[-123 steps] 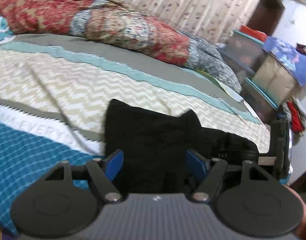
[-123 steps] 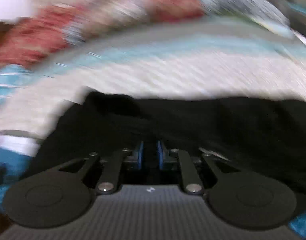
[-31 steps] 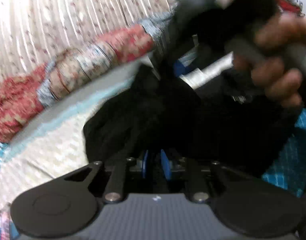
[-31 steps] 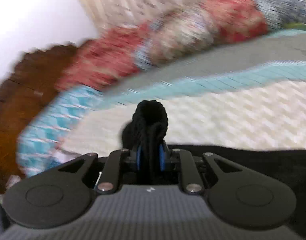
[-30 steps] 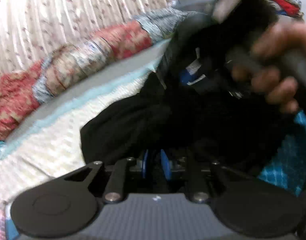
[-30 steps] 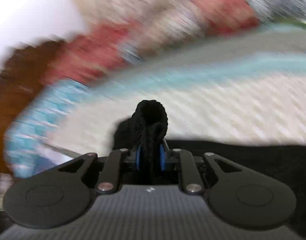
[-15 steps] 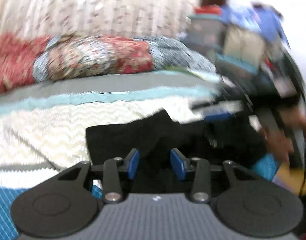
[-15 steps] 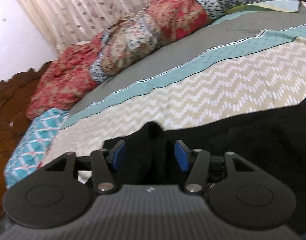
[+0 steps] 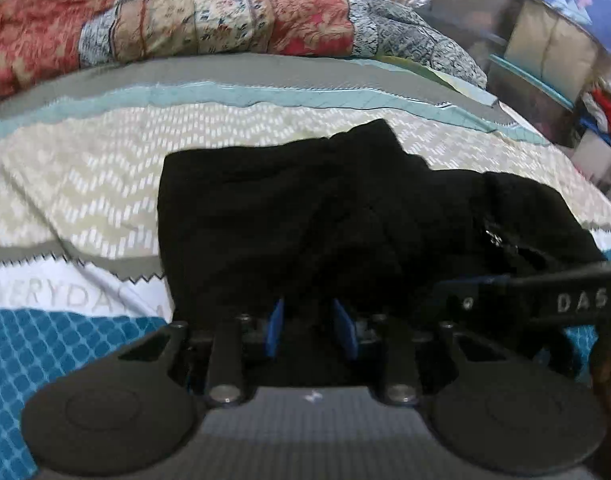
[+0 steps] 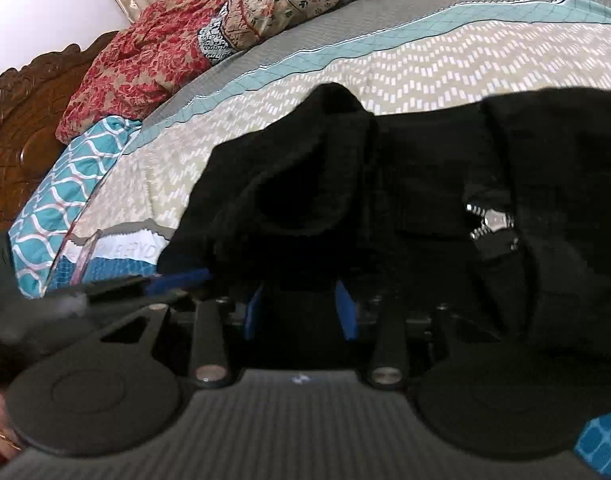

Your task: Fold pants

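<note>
Resting apart, gripping nothing: left tongs [image 9: 310, 330] | right tongs [image 10: 299, 314] parted too | black pants [image 9: 305, 216] beneath

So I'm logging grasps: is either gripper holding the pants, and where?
Neither. The left gripper and right gripper are open over the pants.

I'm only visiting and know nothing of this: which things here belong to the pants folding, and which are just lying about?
Part of the job:
black pants
left gripper
right gripper

Just lying about:
red patterned quilt
storage boxes
wooden headboard
</note>
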The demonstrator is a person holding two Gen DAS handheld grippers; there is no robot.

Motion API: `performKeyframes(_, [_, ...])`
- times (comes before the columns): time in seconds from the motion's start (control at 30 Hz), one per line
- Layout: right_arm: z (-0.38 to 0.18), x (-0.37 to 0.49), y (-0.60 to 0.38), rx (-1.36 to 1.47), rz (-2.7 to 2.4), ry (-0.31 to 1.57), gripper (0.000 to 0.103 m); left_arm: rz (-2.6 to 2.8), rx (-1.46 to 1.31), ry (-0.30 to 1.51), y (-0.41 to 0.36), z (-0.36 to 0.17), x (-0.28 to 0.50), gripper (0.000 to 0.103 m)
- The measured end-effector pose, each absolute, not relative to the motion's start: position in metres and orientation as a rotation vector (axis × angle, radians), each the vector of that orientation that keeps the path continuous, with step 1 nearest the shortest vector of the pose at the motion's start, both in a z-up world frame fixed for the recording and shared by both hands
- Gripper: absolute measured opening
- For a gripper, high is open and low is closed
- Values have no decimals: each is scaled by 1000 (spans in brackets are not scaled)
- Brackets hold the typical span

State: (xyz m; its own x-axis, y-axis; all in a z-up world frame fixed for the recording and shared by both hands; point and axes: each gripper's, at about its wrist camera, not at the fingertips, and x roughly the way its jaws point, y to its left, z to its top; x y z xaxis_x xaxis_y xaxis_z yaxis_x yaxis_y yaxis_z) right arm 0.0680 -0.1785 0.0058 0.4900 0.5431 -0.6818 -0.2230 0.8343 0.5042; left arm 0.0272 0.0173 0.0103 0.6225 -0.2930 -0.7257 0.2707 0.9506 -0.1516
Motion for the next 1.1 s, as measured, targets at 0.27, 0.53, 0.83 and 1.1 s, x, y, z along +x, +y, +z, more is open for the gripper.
performKeyframes(0.27, [53, 49, -252, 498, 422, 755, 59, -343, -201, 775, 54, 57, 23, 32])
performKeyframes(0.53, [49, 9, -368, 705, 52, 633, 64, -355, -173, 721, 29, 81, 63, 41])
performKeyframes(0.83, [44, 9, -343, 861, 270, 694, 64, -347, -194, 778, 10, 67, 66, 43])
performKeyframes(1.1, [26, 80, -211, 669, 483, 839, 82, -303, -284, 795, 46, 74, 73, 40])
